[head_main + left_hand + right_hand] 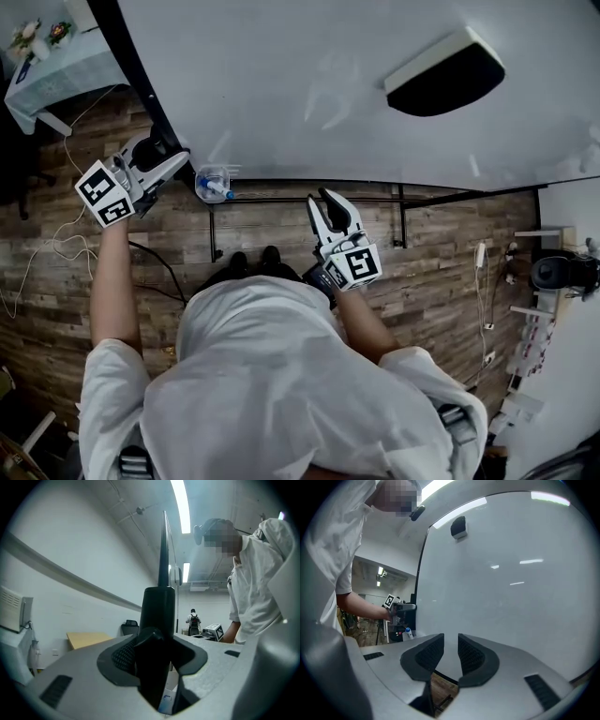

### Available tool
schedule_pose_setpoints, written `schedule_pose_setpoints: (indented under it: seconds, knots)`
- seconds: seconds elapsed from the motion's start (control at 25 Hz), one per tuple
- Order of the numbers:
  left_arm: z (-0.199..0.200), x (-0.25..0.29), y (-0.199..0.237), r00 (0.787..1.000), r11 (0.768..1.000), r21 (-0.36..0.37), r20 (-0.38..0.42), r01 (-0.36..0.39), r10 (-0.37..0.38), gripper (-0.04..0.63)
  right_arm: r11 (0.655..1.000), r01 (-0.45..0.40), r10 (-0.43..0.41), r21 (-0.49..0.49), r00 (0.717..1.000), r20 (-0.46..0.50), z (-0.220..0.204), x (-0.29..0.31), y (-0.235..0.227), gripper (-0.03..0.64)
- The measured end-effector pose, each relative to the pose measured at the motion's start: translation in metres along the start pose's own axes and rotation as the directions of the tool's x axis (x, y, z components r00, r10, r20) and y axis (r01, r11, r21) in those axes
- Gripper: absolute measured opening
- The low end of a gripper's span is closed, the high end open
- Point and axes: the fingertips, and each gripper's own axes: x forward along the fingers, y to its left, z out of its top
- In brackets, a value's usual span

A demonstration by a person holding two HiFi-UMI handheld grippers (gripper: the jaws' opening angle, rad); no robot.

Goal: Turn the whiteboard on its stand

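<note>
The whiteboard [328,84] fills the top of the head view, tilted, with a black frame down its left side. My left gripper [167,167] is shut on that frame edge [159,606], and the black bar fills the gap between the pads. My right gripper [330,204] sits just under the board's lower edge, near its middle. Its jaws stand a narrow gap apart with nothing between them [451,651], and behind them are the white board face [511,573] and wooden floor. A black eraser [442,73] sticks to the board.
A small clear tray with a bottle [214,184] hangs by the stand's black bars [309,199] under the board. A cloth-covered table with flowers [47,56] stands at the far left, white cables [37,253] lie on the wood floor, and shelving [544,281] lines the right.
</note>
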Motion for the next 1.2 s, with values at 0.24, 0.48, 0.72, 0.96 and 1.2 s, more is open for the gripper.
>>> schedule_pose_setpoints:
  seconds: [0.24,0.48,0.72,0.96,1.2]
  knots:
    - [-0.002,0.000,0.001,1.000,1.000,0.015,0.010,-0.014,0.014,0.189,1.000,-0.008,0.008,0.000,1.000,-0.025,-0.010,0.007,-0.002,0.084]
    - [-0.001,-0.002,0.000,1.000,0.999,0.021,0.001,-0.031,0.031,0.187,0.999,-0.036,0.036,-0.001,0.999,-0.015,-0.007,0.013,-0.007,0.081]
    - [-0.004,-0.003,0.004,0.999,0.999,0.024,-0.006,-0.041,0.042,0.187,1.000,-0.022,0.022,0.001,0.999,-0.024,-0.011,0.014,-0.020,0.076]
    - [-0.003,-0.003,0.001,0.998,0.998,0.036,-0.019,-0.054,0.055,0.187,1.000,0.010,-0.010,0.002,1.000,-0.021,-0.009,0.007,-0.038,0.043]
    - [-0.005,-0.005,0.005,0.997,0.997,0.058,-0.039,-0.058,0.060,0.186,1.000,0.026,-0.026,0.009,0.999,-0.020,-0.011,0.006,-0.049,0.037]
